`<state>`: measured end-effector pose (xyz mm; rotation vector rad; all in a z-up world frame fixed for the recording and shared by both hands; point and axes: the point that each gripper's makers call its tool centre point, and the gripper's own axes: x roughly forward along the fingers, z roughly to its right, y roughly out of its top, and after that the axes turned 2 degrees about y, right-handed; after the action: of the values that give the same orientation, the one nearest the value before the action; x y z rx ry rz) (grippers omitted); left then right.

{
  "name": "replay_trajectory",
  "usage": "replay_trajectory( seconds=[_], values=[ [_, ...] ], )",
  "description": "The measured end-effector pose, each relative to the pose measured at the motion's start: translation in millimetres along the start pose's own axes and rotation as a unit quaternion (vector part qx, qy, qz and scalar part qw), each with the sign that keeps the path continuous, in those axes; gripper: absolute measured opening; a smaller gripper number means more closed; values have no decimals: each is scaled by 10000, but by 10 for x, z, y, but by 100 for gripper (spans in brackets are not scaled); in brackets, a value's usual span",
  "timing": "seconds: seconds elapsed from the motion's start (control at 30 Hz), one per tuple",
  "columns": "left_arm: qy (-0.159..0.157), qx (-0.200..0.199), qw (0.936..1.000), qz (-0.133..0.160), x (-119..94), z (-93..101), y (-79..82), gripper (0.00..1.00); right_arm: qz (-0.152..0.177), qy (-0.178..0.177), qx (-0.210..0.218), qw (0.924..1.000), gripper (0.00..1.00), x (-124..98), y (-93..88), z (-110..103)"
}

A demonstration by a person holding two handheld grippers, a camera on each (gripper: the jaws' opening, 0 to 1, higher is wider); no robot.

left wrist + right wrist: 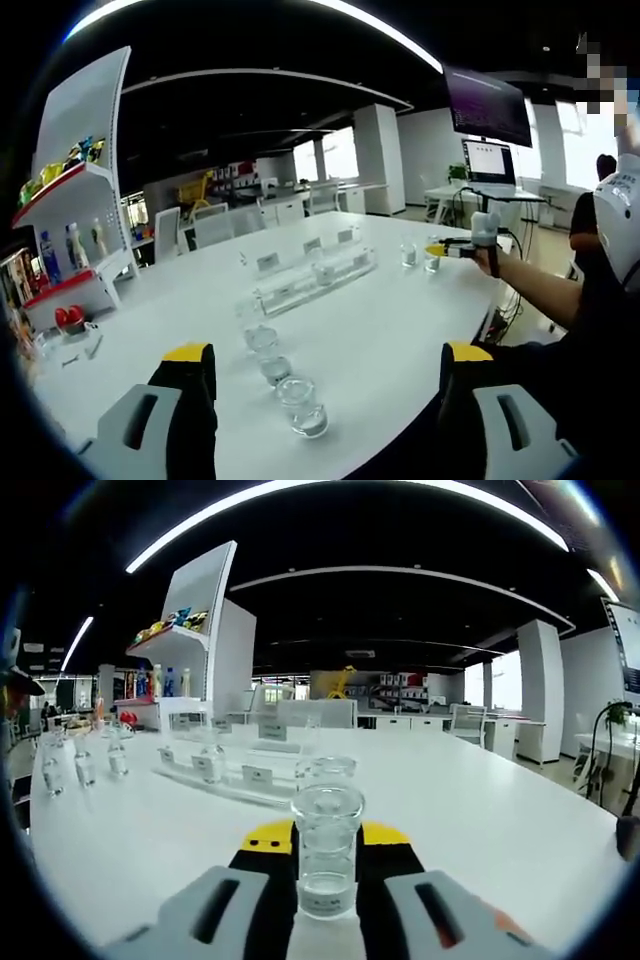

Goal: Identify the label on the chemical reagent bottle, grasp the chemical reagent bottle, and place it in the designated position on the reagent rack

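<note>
In the left gripper view, the left gripper [322,375] hangs with its jaws spread wide and nothing between them above the near edge of the white table [400,330], where a row of clear reagent bottles [280,372] runs toward the transparent reagent rack [315,280] near the middle. In the right gripper view, the right gripper [327,852] has its jaws closed around a clear reagent bottle [327,850] standing upright on the table.

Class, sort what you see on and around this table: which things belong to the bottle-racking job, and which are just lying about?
Job things:
right claw
bottle it grips
clear rack
row of bottles

Lying about:
laptop
shelf unit
chairs
</note>
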<state>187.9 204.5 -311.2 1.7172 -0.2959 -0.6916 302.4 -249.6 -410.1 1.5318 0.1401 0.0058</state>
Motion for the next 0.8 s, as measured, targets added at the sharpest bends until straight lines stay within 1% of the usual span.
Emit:
replay_trajectory(
  seconds=[0.27,0.63,0.73,0.8],
  values=[
    [10,-15,10000,-20,8,-14,-14,92,26,-66,-4,10000,19,-2,2,12],
    [4,4,10000,4,-12,-17,-5,92,-29,-137,-1,9999,18,-1,2,31],
    [28,-20,10000,34,-35,-39,-2,92,3,-211,1,9998,18,-5,3,53],
    [63,-43,10000,-1,-35,-72,-29,92,25,-246,18,9997,18,-1,5,64]
  ],
)
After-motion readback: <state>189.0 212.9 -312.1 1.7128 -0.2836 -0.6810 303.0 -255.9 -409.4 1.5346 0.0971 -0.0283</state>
